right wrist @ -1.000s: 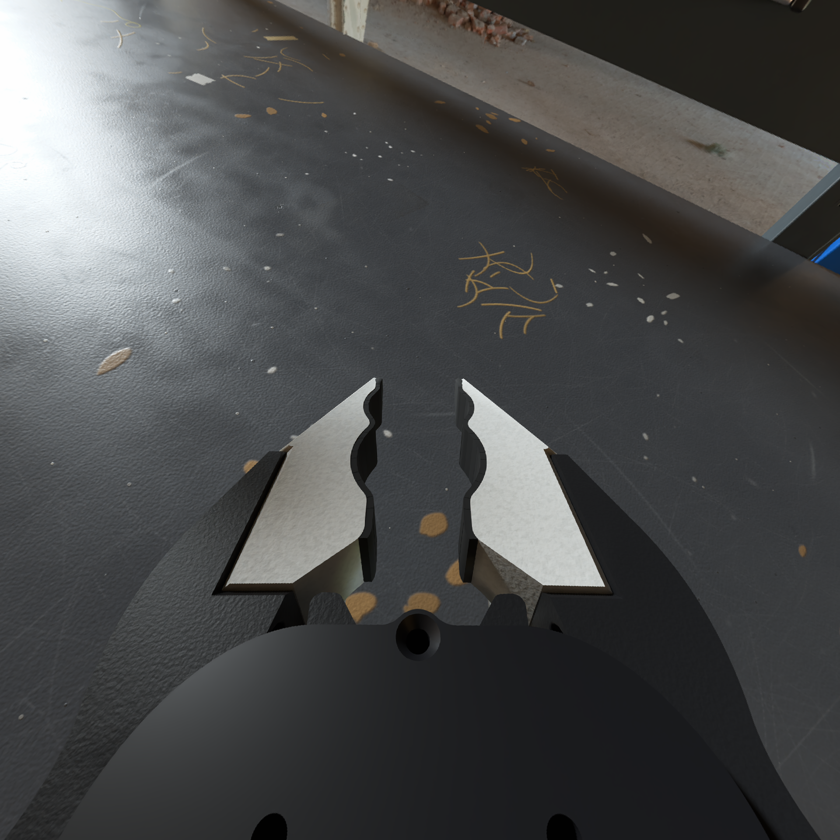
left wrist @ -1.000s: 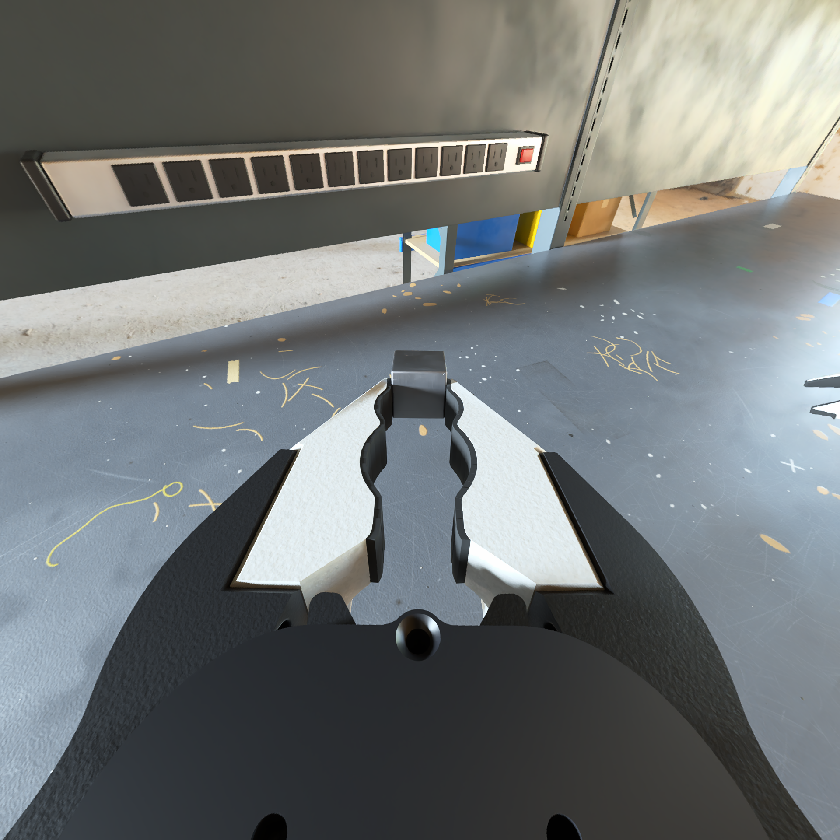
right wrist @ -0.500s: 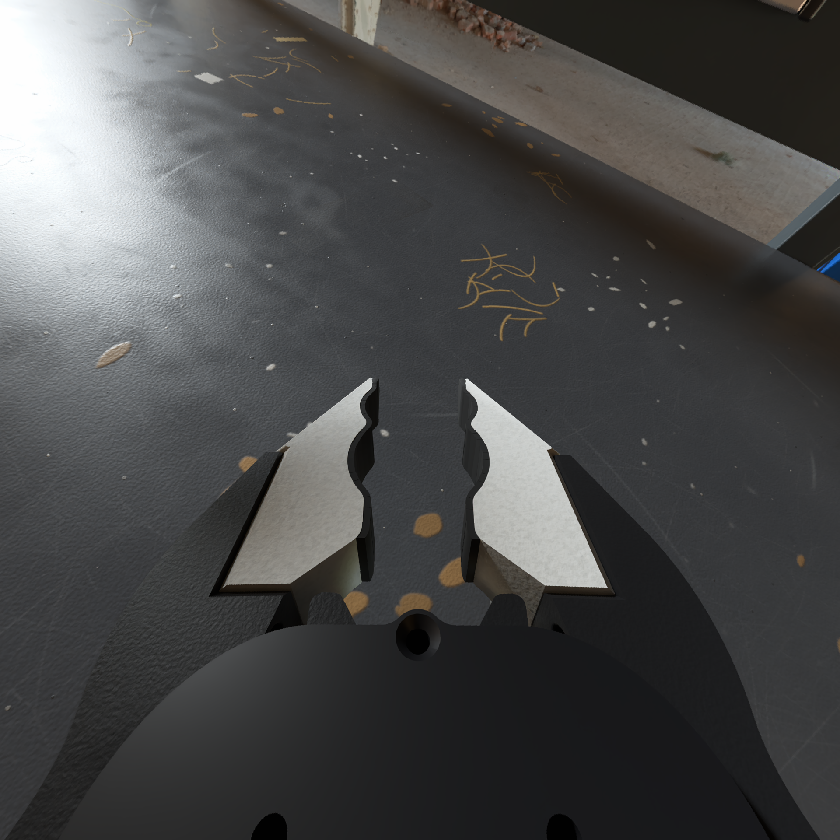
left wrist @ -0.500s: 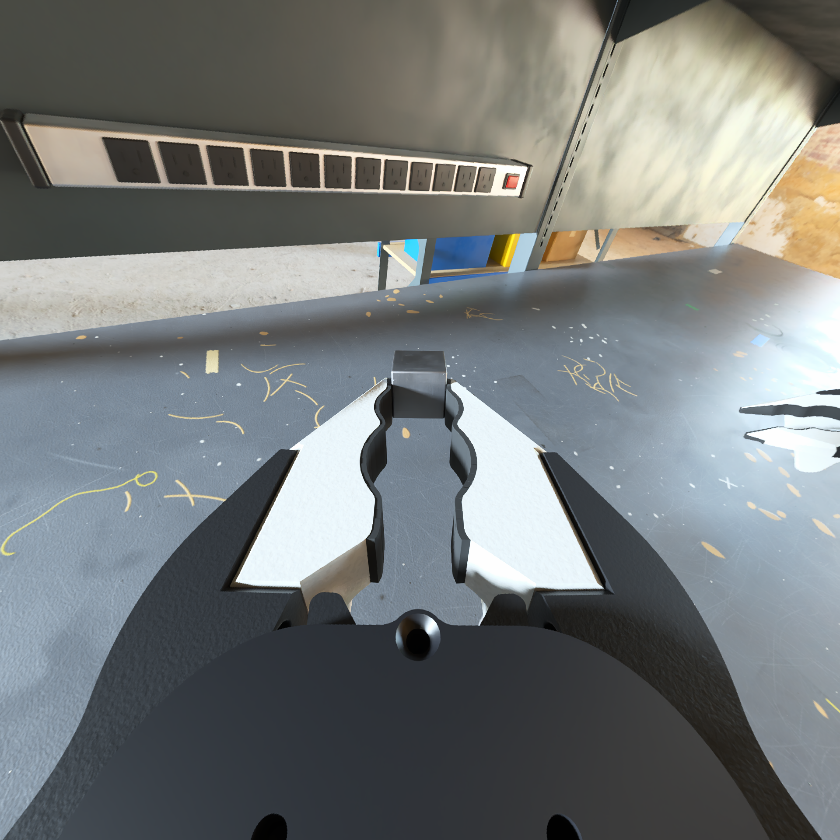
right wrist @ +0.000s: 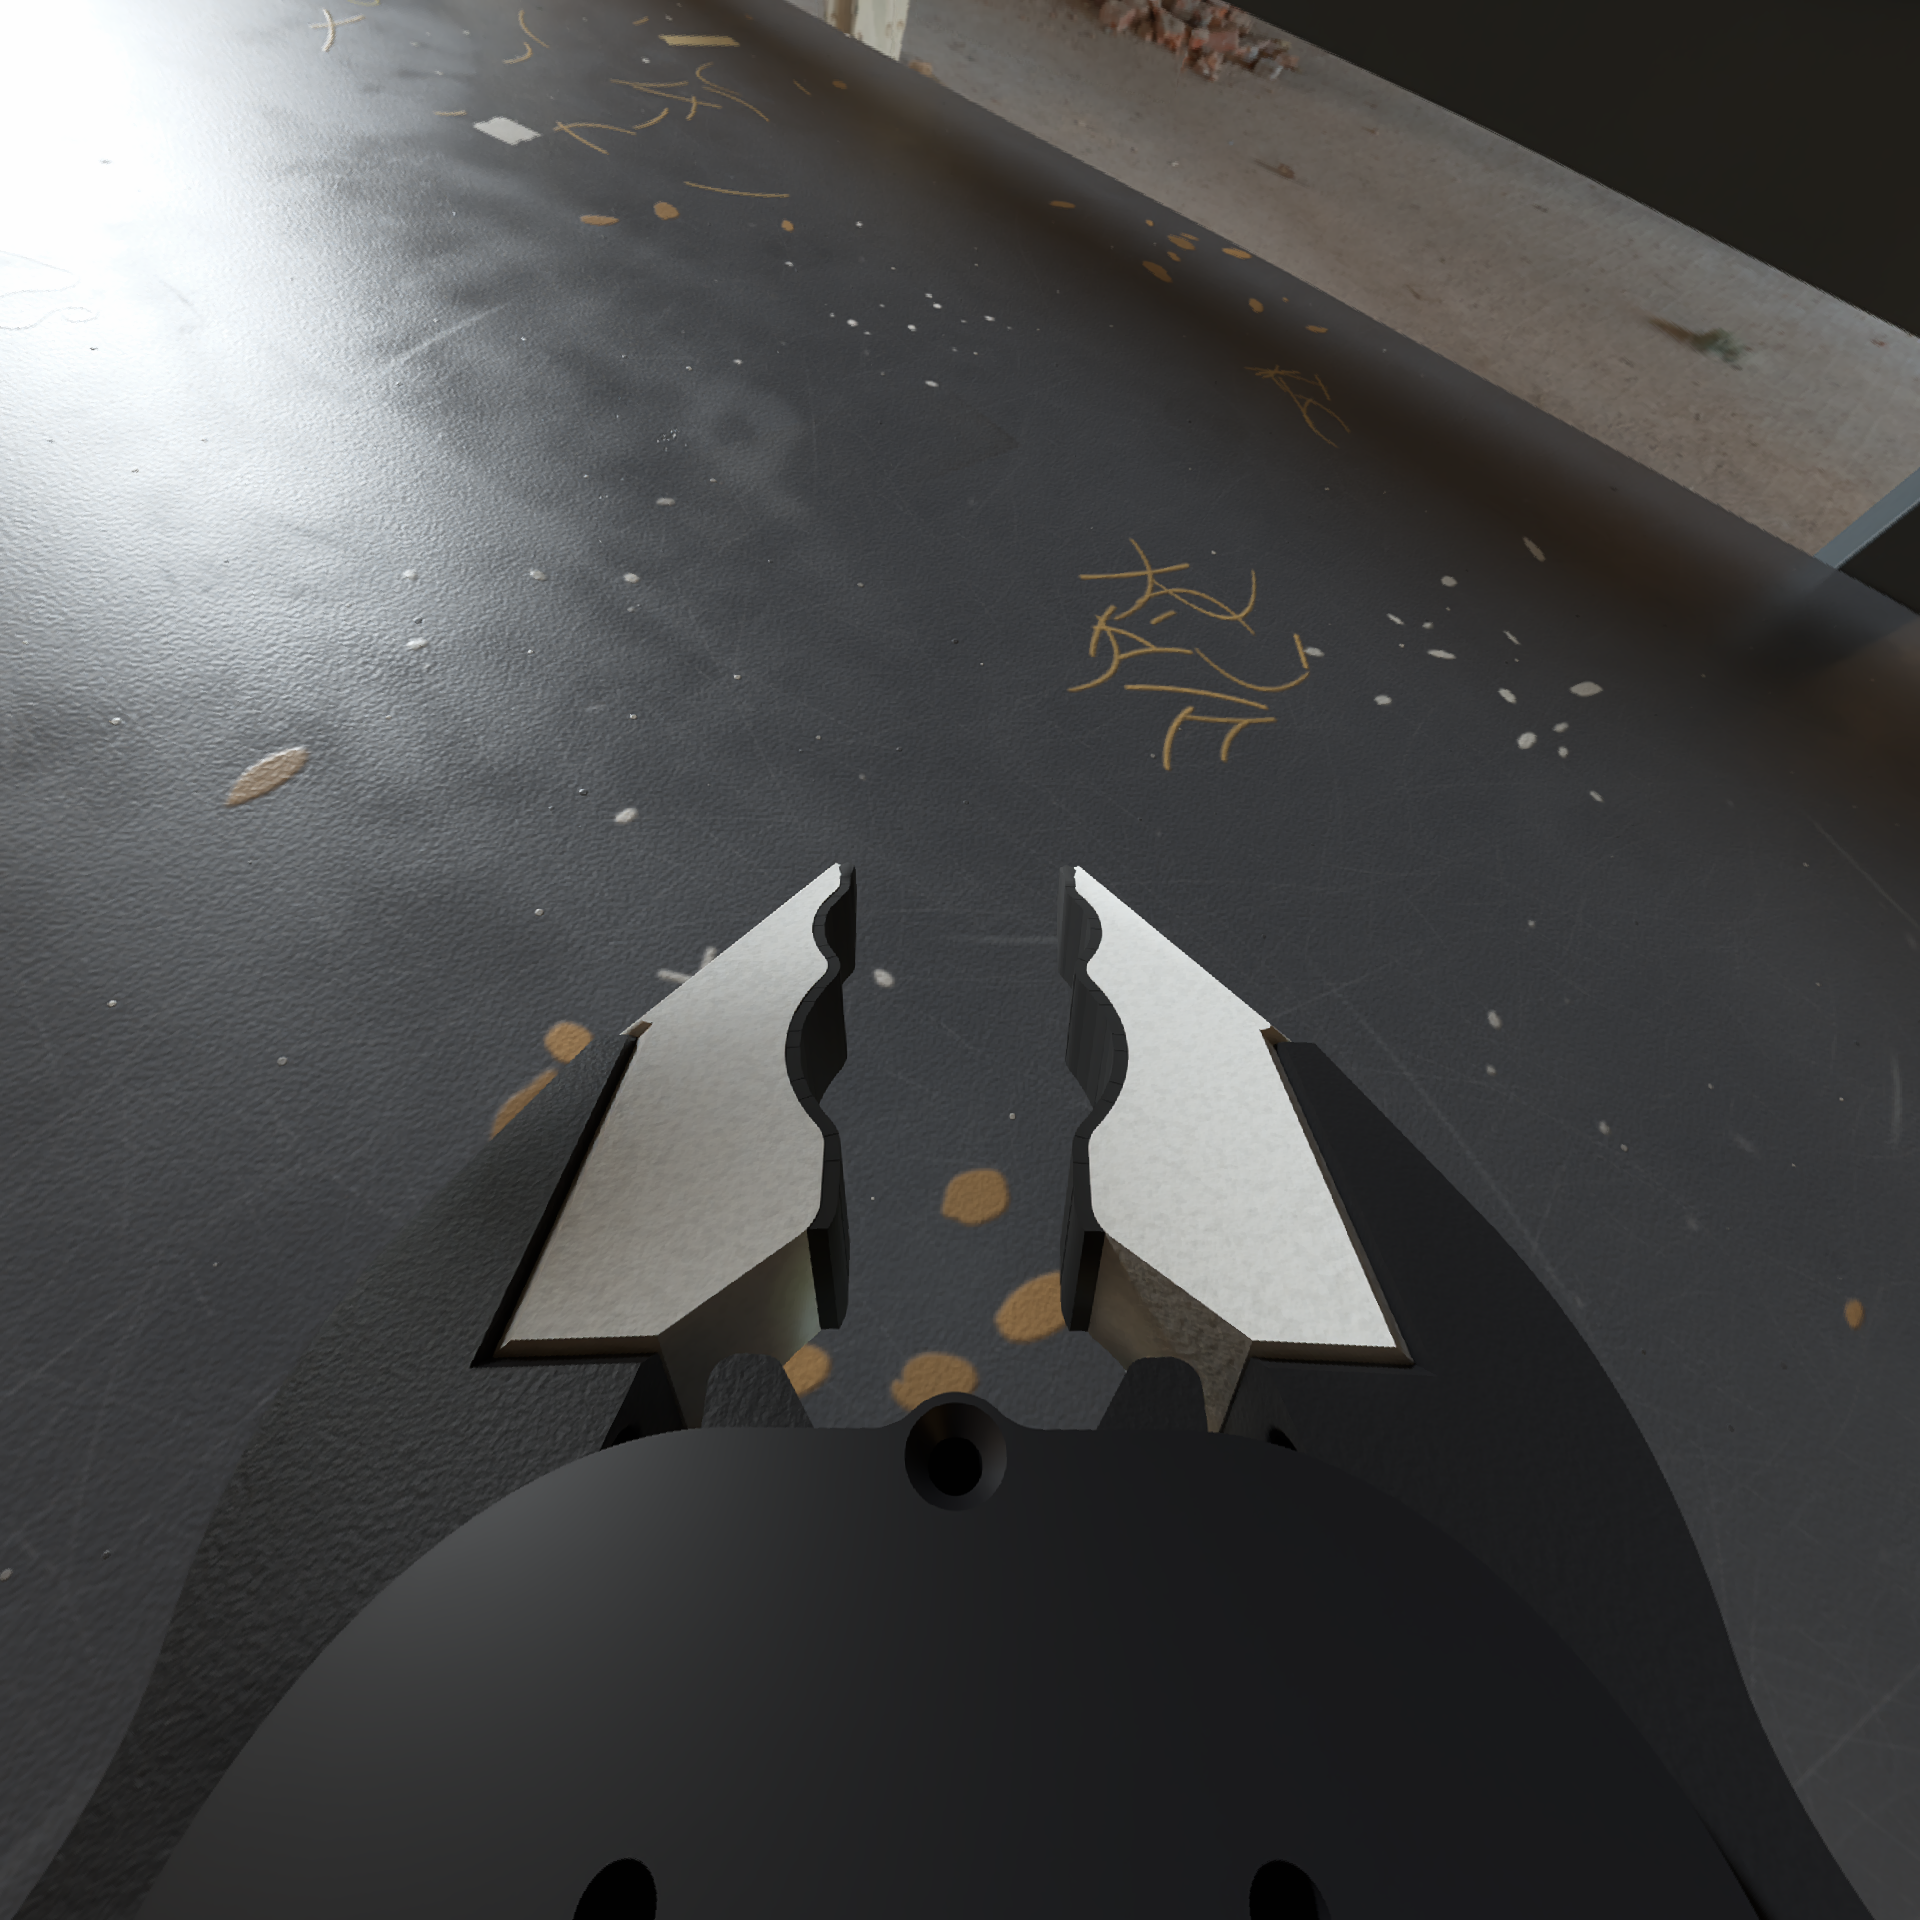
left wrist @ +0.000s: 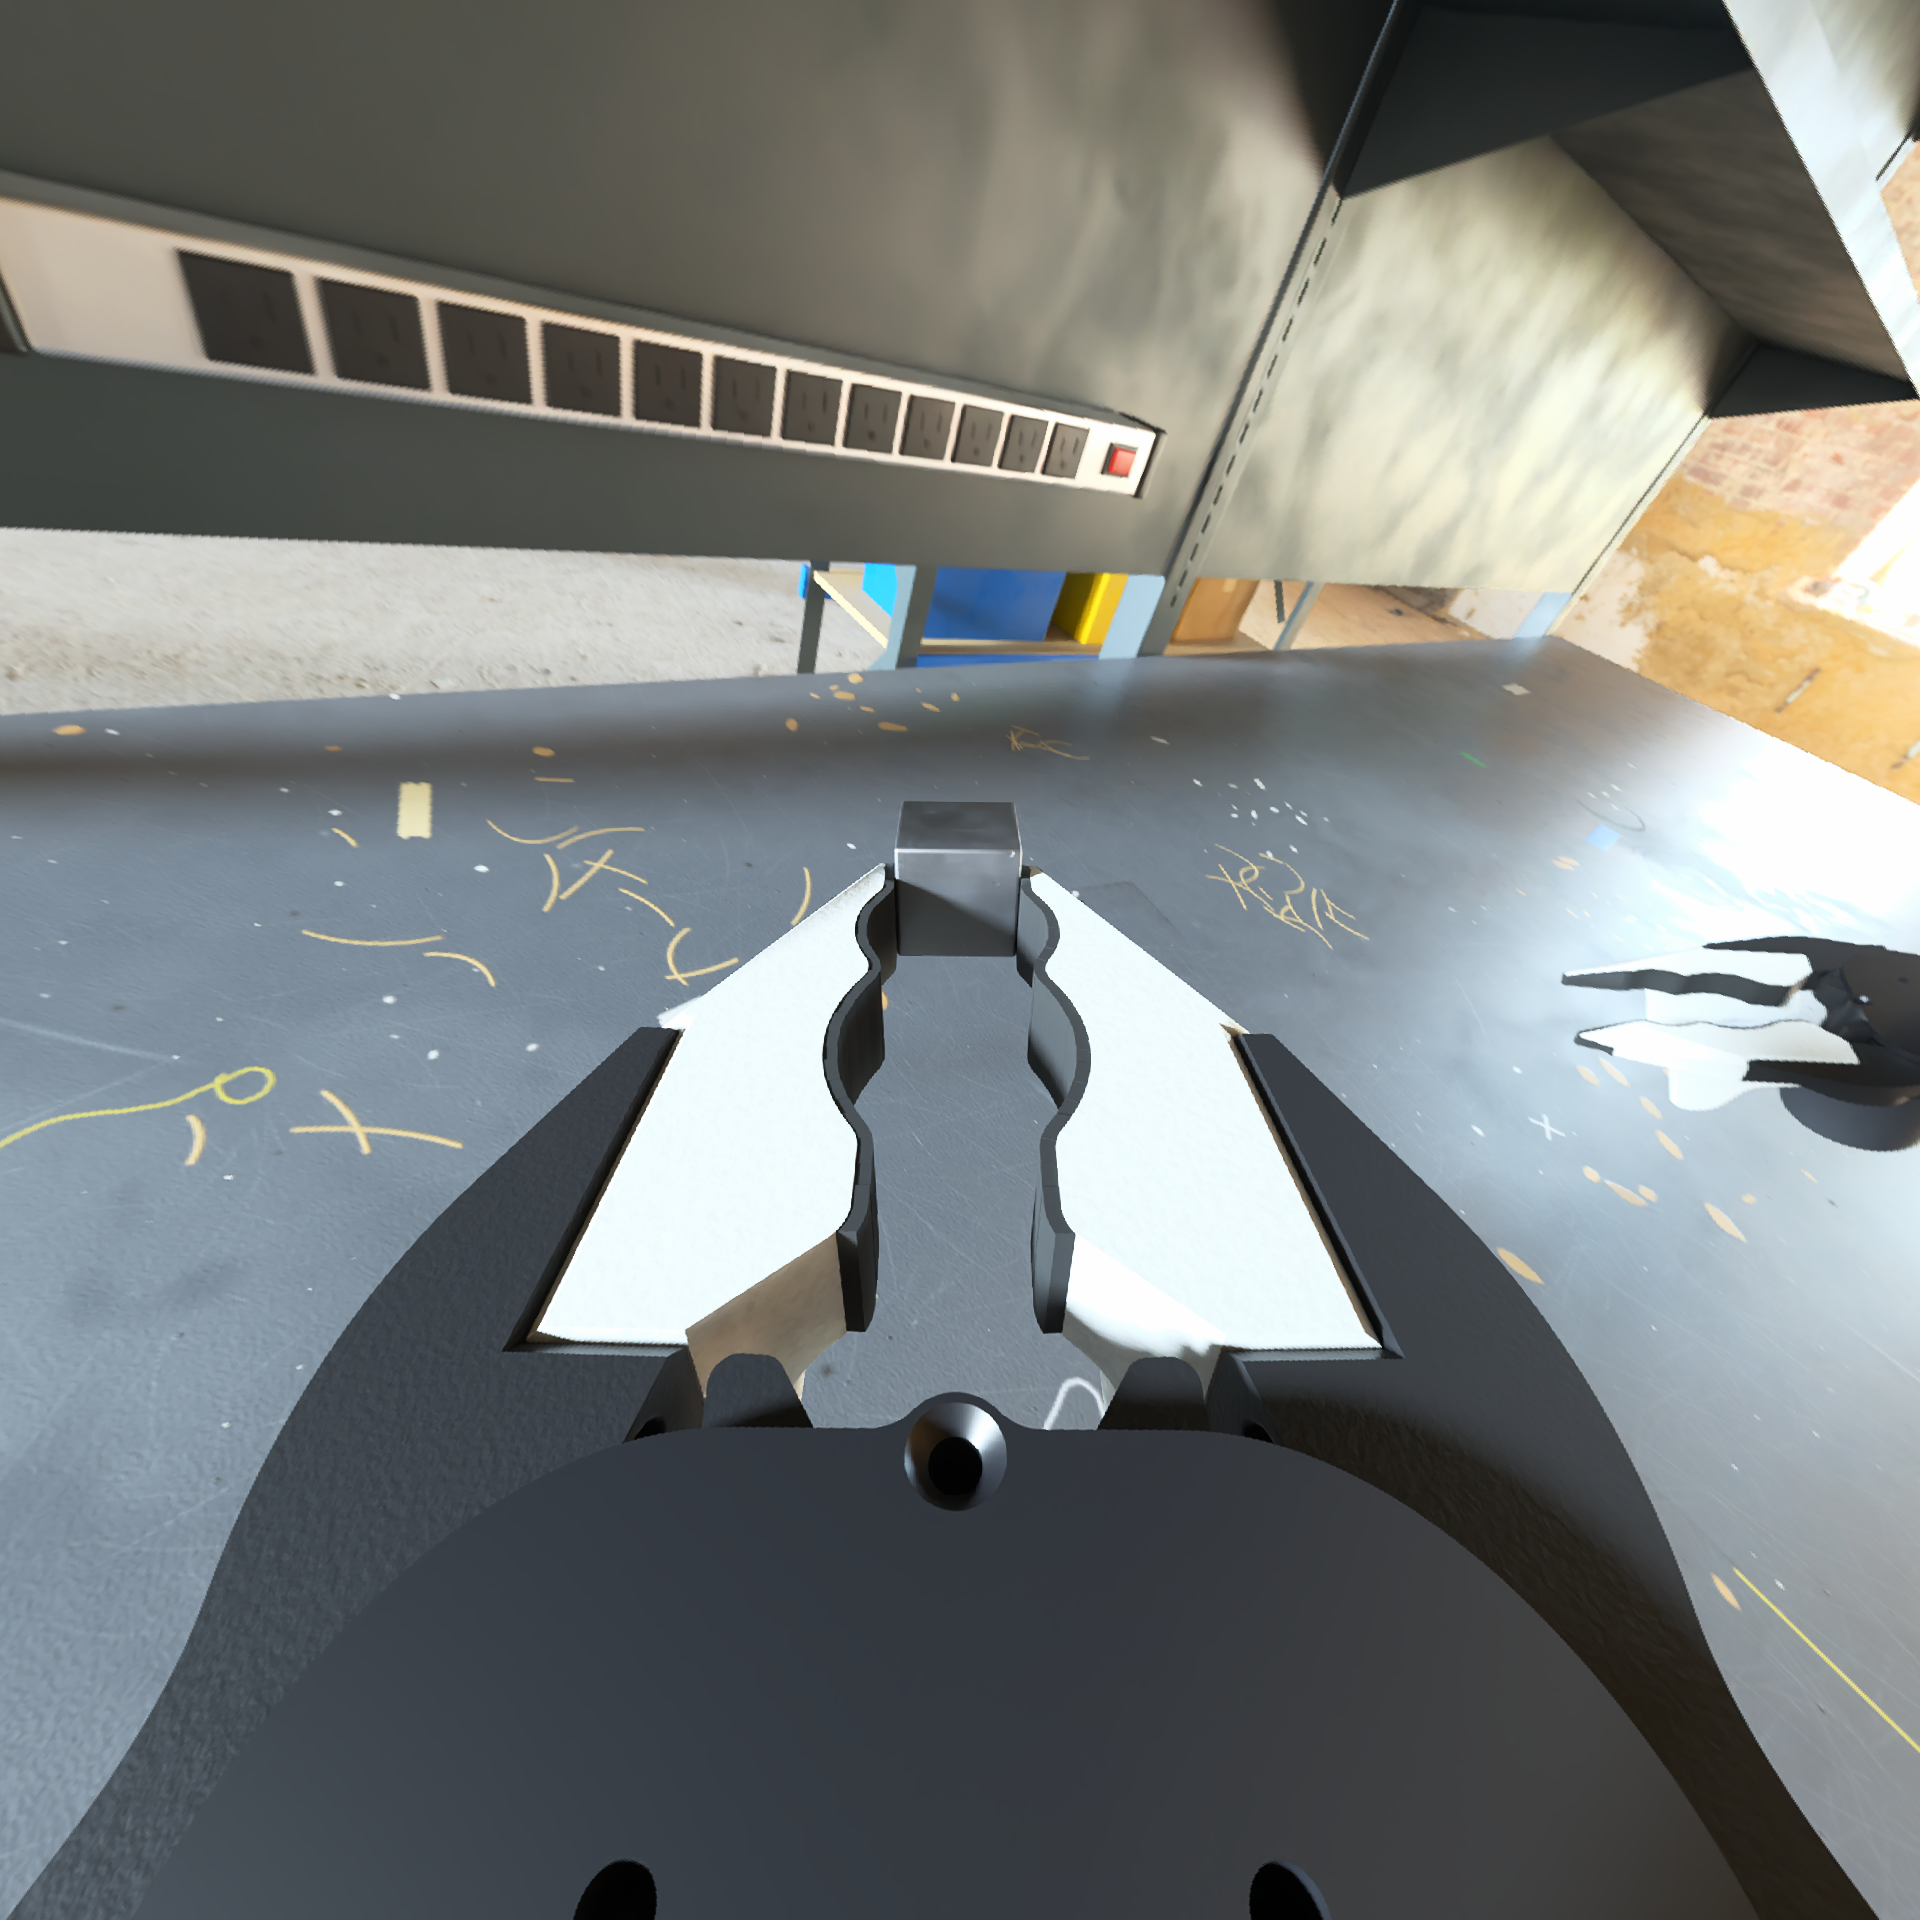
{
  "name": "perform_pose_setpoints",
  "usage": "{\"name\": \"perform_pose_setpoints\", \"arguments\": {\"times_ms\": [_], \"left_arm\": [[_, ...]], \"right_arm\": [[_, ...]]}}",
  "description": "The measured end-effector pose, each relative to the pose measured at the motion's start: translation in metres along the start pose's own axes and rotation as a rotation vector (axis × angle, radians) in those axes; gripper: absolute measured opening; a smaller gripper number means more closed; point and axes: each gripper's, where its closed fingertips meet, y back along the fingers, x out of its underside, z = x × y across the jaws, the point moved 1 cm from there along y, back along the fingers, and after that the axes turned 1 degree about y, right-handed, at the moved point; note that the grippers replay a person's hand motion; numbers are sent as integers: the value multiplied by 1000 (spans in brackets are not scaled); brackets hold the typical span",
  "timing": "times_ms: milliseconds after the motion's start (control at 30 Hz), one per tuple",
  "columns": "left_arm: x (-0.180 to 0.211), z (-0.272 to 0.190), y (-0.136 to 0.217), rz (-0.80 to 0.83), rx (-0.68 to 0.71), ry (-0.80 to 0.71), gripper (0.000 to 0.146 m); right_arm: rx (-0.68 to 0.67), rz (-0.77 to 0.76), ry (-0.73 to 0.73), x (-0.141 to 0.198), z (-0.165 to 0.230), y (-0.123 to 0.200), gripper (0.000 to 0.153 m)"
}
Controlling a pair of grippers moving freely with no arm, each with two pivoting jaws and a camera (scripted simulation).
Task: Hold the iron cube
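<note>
1. At the upper left of the left wrist view, a long power strip [left wrist: 644,390] runs along the grey back wall, well above the scuffed dark desk [left wrist: 312,1039].
2. At frame centre, the left hand-held gripper [left wrist: 956,894] pinches the iron cube [left wrist: 956,878] between its two fingertips; the cube sits at the very tips, straight ahead along the fingers, and appears lifted clear of the desk.
3. The cube has no long axis; its flat side faces meet the pads squarely, so I judge the hold steady but shallow.
4. At the right edge of that view, the right hand-held gripper [left wrist: 1579,1003] lies well apart from the cube, its tips pointing left towards it.
5. In the right wrist view, the right hand-held gripper [right wrist: 956,894] is spread and empty over bare desk [right wrist: 416,520]; no cube shows there, so the left one is far nearer.
</note>
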Motion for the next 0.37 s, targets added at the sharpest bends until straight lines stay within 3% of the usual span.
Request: {"name": "perform_pose_setpoints", "arguments": {"times_ms": [233, 367], "left_arm": [[18, -13, -10, 96, 31, -28, 22], [42, -19, -20, 244, 12, -112, 22]], "right_arm": [[10, 30, 20, 3, 1, -3, 37], [18, 50, 11, 5, 0, -5, 35]]}}
